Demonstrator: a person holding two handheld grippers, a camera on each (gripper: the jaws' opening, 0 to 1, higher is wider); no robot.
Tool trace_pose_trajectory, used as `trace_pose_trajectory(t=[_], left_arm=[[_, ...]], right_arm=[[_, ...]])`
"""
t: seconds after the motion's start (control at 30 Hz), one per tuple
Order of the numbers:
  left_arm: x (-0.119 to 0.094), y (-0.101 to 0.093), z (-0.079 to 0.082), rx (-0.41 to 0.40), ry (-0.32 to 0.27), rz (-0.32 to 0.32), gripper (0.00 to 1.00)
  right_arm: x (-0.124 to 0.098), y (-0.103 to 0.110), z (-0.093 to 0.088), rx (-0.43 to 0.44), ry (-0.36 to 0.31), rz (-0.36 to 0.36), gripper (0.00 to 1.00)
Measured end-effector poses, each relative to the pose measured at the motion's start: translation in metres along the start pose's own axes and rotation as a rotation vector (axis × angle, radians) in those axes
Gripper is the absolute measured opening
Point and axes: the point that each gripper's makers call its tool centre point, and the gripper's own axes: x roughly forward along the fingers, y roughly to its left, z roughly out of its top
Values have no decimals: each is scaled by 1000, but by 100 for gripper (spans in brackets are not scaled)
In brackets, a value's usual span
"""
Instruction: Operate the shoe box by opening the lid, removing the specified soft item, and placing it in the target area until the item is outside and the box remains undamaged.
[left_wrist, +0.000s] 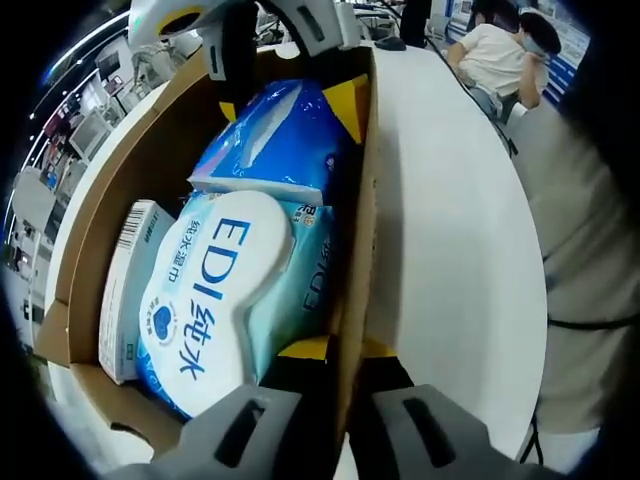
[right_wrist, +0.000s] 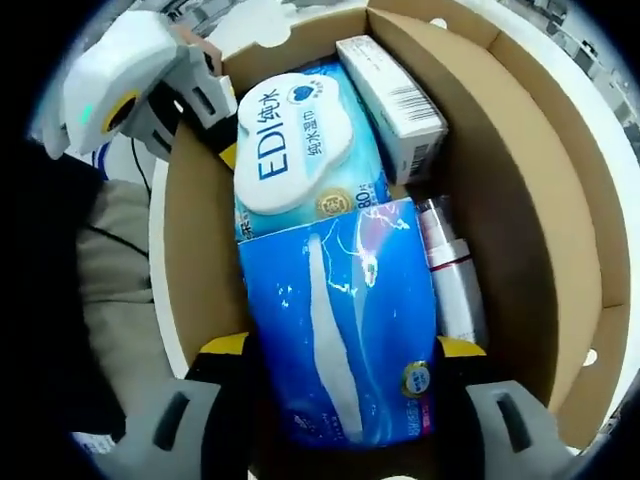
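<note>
An open cardboard shoe box (left_wrist: 130, 170) (right_wrist: 510, 200) lies on a white table. Inside it, a blue soft tissue pack (left_wrist: 275, 135) (right_wrist: 340, 310) rests partly over a light-blue EDI wet-wipes pack (left_wrist: 215, 290) (right_wrist: 290, 140). My right gripper (right_wrist: 342, 348) (left_wrist: 287, 105) straddles the blue pack, its yellow pads against both long sides, shut on it. My left gripper (left_wrist: 340, 348) (right_wrist: 220, 125) is closed on the box's side wall, one jaw inside and one outside.
A white carton with a barcode (left_wrist: 125, 290) (right_wrist: 390, 95) and a white tube with a red band (right_wrist: 450, 280) lie along the box's other wall. The white table (left_wrist: 450, 250) stretches beside the box. A seated person (left_wrist: 500, 55) is at its far end.
</note>
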Motion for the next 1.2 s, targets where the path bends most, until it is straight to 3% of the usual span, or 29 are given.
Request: trace_pose_trajectory(t=[0.17, 0.57, 0.67, 0.73, 1.2], left_arm=[[0, 0, 0, 2, 0, 2, 1], [-1, 0, 0, 2, -1, 6, 1], [-1, 0, -1, 1, -1, 5, 1], [-1, 0, -1, 2, -1, 7, 1], [-1, 0, -1, 0, -2, 5, 1]], right_arm=[[13, -2, -6, -74, 47, -93, 69], [18, -6, -7, -69, 69, -123, 66], [16, -5, -7, -79, 59, -132, 60], [11, -5, -4, -137, 55, -139, 54], [5, -5, -2, -124, 62, -150, 51]])
